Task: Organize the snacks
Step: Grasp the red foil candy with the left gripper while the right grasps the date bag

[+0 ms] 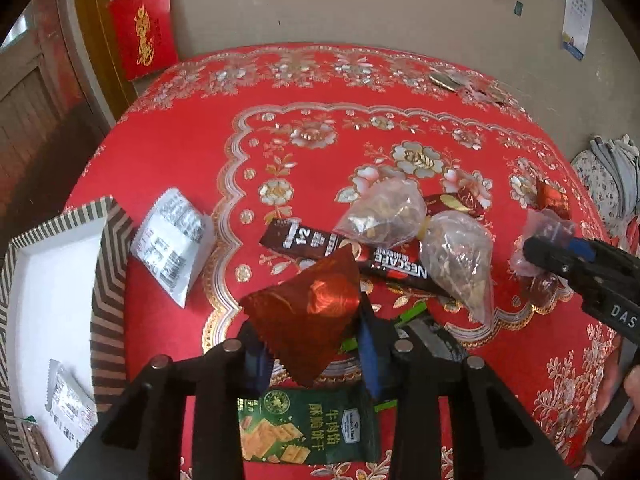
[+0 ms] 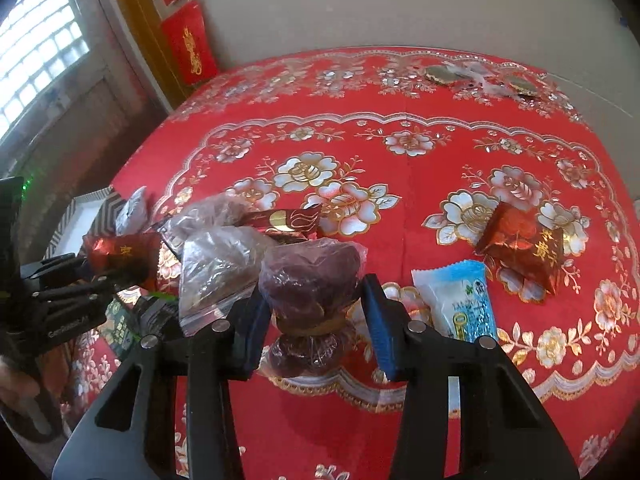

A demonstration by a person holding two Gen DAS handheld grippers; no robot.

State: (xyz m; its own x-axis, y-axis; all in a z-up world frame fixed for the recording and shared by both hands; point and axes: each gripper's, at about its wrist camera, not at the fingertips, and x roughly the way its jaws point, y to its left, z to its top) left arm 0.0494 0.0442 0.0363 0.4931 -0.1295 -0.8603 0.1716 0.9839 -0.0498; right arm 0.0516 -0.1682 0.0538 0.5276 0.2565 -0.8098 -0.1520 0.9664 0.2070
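My left gripper (image 1: 310, 344) is shut on a red foil snack packet (image 1: 308, 320), held above the red tablecloth; it also shows in the right wrist view (image 2: 120, 258). My right gripper (image 2: 316, 320) is open around a clear bag of dark red dates (image 2: 312, 284) tied at the middle; the bag lies between the fingers, apart from the right pad (image 2: 382, 328). In the left wrist view the right gripper (image 1: 536, 254) reaches the same bag (image 1: 546, 226). A striped box with a white inside (image 1: 52, 280) at the left holds a few packets (image 1: 70, 404).
On the cloth lie a white packet (image 1: 172, 246), a Nescafe stick (image 1: 344, 254), two clear bags (image 1: 420, 232), a green biscuit pack (image 1: 308, 426), a red packet (image 2: 524, 250), a blue-white packet (image 2: 464, 300) and a brown-gold packet (image 2: 288, 220). Wall behind the table.
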